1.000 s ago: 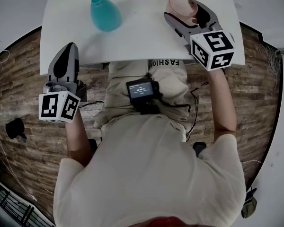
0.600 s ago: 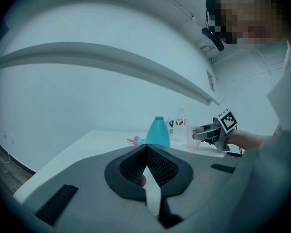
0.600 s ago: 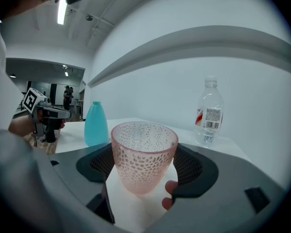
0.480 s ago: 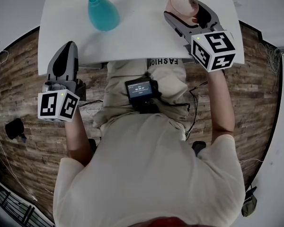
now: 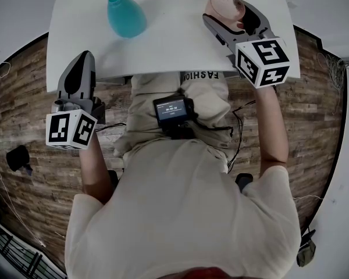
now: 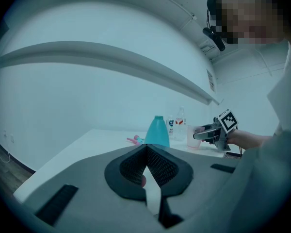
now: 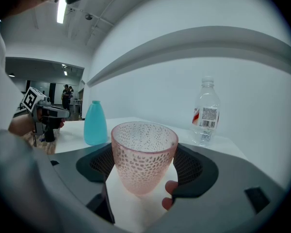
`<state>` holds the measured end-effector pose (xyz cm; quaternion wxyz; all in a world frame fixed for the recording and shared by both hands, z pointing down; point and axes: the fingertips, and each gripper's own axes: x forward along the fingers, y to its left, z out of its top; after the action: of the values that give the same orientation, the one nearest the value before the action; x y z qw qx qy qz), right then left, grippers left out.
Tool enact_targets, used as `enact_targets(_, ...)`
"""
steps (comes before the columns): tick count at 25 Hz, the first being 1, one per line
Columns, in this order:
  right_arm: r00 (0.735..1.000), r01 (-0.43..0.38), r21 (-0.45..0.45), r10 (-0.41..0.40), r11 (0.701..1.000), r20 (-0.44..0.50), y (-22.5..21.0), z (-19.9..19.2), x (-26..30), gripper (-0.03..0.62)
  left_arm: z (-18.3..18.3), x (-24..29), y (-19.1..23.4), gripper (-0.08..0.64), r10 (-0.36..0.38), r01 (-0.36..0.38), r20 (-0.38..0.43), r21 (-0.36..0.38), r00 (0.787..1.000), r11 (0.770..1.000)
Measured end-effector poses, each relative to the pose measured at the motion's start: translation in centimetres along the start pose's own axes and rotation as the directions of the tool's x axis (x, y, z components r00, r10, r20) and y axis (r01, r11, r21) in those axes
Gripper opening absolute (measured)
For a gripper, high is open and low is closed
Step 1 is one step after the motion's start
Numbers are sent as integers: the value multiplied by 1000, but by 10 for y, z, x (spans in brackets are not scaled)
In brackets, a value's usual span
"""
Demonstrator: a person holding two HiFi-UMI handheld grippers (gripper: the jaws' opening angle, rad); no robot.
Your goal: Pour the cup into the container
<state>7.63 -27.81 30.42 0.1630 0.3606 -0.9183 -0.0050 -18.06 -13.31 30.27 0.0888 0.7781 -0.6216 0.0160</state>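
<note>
Looking from the head view, almost nothing is changed: the cup (image 5: 220,2) is kept upright in the right gripper (image 5: 227,10) over the bench (image 5: 174,39), well apart from the teal container (image 5: 125,15). In the left gripper view, the left gripper (image 6: 146,166) is seen pressed together, empty. In the right gripper view, the cup (image 7: 144,154) is clamped on both sides, so pouring is judged not yet begun.

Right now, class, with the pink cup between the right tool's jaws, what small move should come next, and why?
Probably lift the pink cup slightly and carry it left toward the teal container. The right tool grips it, and the container stands apart from it across the table.
</note>
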Motion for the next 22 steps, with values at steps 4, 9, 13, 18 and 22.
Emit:
enact_targets(4,1000,-1,-1,1,1000,0,0,0,0,374,0,-1,-1,9,1,-1,0,3,1000,1000)
enact_targets(9,1000,1,-3,-1,1000,2,0,1,-2,374,1,-4,0,9,4,-5,2,5,1000,1000)
enact_targets(13,1000,3,-5,-3,1000,2,0,1,-3,374,3,-5,0,9,1,-1,12,8,1000,1000)
enact_targets(18,1000,5,-5,-5,1000,1,-1,0,-3,374,2,-4,0,9,1,-1,8,10,1000,1000)
enact_targets(22,1000,4,-6,-4,1000,-1,-1,0,-4,374,3,-5,0,9,1,-1,9,9,1000,1000)
